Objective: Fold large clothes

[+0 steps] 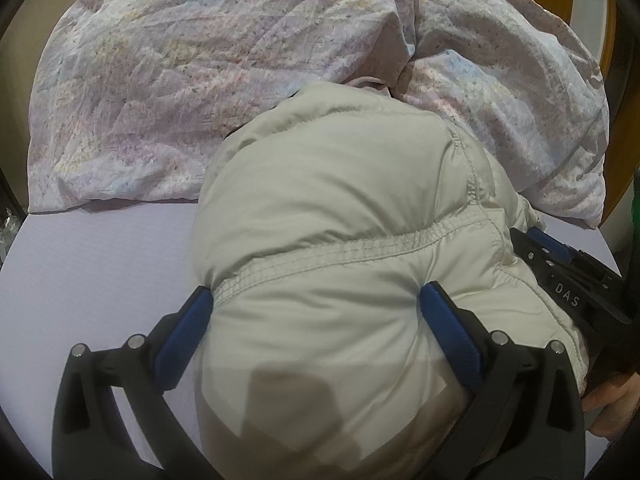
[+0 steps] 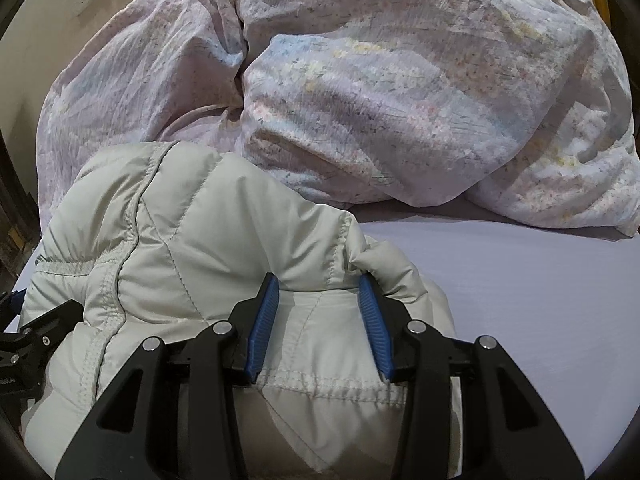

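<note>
- Because a puffy jacket [image 1: 320, 208] springs apart unless it is pinned at two places, the left gripper [image 1: 316, 304] straddles a wide bulge of it, one blue pad [image 1: 188, 332] against each flank of the padding; I judge it closed on the jacket, though with the fingers this far apart the squeeze may be light.
- Seen from the left wrist, the jacket fills the space between the fingers and runs on toward 12 o'clock, where its far end meets the duvet [image 1: 168, 80].
- At about 3 o'clock in that view the black body of the right gripper [image 1: 568, 280] sits against the jacket's edge.
- The right gripper [image 2: 320, 300] has its fingers closer together, and a thinner fold of stitched fabric sits pinched between the pads [image 2: 264, 324]; it is grasping the jacket.
- From the right wrist the bulk of the jacket [image 2: 180, 232] lies from 9 to 12 o'clock of the fingers, with a small puffed lobe just past the right pad at 1 o'clock.
- The jacket appears bundled into a compact mound on the lilac sheet [image 2: 540, 320], which suggests a late fold being held down or carried.
- Beyond, from 10 to 2 o'clock, the crumpled duvet [image 2: 400, 100] is heaped at the back of the bed.
</note>
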### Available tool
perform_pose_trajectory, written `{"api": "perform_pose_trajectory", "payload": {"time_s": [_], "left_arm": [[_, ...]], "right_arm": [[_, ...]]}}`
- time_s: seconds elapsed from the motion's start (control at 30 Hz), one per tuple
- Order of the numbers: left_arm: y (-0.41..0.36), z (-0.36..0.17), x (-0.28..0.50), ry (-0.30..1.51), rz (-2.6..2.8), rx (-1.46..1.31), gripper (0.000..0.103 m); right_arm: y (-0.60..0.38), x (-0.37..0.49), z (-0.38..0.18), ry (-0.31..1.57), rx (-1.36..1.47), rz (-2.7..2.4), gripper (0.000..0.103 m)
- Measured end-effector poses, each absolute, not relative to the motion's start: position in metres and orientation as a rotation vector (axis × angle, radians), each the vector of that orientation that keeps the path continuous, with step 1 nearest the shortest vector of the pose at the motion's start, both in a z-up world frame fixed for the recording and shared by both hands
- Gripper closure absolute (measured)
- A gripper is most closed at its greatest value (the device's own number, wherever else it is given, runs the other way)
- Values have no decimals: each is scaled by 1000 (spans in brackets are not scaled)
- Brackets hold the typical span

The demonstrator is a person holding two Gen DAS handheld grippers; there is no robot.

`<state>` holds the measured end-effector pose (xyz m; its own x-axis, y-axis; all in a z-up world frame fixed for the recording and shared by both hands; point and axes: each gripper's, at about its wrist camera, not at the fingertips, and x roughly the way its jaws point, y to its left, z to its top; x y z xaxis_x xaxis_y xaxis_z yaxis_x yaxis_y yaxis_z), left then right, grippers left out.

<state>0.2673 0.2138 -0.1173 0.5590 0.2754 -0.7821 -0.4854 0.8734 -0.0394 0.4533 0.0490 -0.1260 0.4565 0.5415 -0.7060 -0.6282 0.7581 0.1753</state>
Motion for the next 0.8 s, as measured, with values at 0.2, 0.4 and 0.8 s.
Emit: {"api": "perform_pose_trajectory", "payload": {"time_s": [0.2, 0.4, 0.8], "left_arm": [[214, -119, 268, 878, 459, -255, 2], [216, -119, 268, 895, 454, -255, 2], [219, -91, 255, 957, 475, -309, 2]], "right_arm": [[54, 451, -126, 828, -160, 715, 59], [31, 441, -101, 910, -103, 718, 58], [-1, 431, -66, 1019, -114, 644, 13]]}}
